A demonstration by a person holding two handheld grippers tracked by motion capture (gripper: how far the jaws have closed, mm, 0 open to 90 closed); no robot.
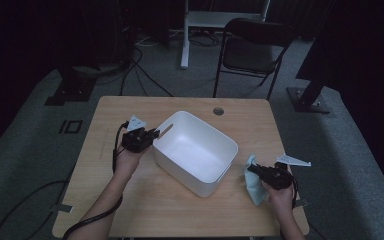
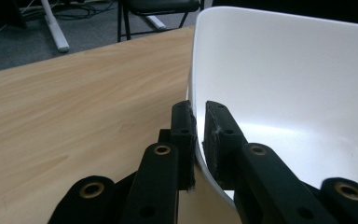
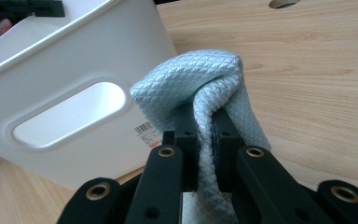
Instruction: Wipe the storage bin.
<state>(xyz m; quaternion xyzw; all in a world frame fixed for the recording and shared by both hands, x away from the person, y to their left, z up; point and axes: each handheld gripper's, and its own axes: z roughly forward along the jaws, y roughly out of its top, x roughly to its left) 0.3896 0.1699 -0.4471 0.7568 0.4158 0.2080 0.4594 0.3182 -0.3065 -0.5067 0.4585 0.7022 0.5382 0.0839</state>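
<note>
Nearest the camera, at the table's (image 1: pixel 145 200) front right corner: right gripper (image 1: pixel 252 169) pinching a light blue cloth (image 1: pixel 254 186), jaws clamped tight on a raised fold of it, the rest of the cloth lying on the wood just beside the white tub (image 1: pixel 196 150). In the right gripper view, cloth (image 3: pixel 200 84) bulging up and over the black jaws, its quilted weave drooping down both sides, with the tub's side wall (image 3: pixel 74 70), handle slot and small barcode sticker right behind it. Farther in, on the left: left gripper (image 1: pixel 155 134) biting the tub's rim at its near left corner, jaws closing on the thin white wall, one inside and one outside. In the left gripper view, that wall (image 2: pixel 261 70) running between the two jaws and curving away to the right, bare wood stretching off to the left. Tub sitting turned at an angle mid-table, nothing inside. Beyond the table, standing on the grey floor: a dark folding chair (image 1: pixel 252 50).
</note>
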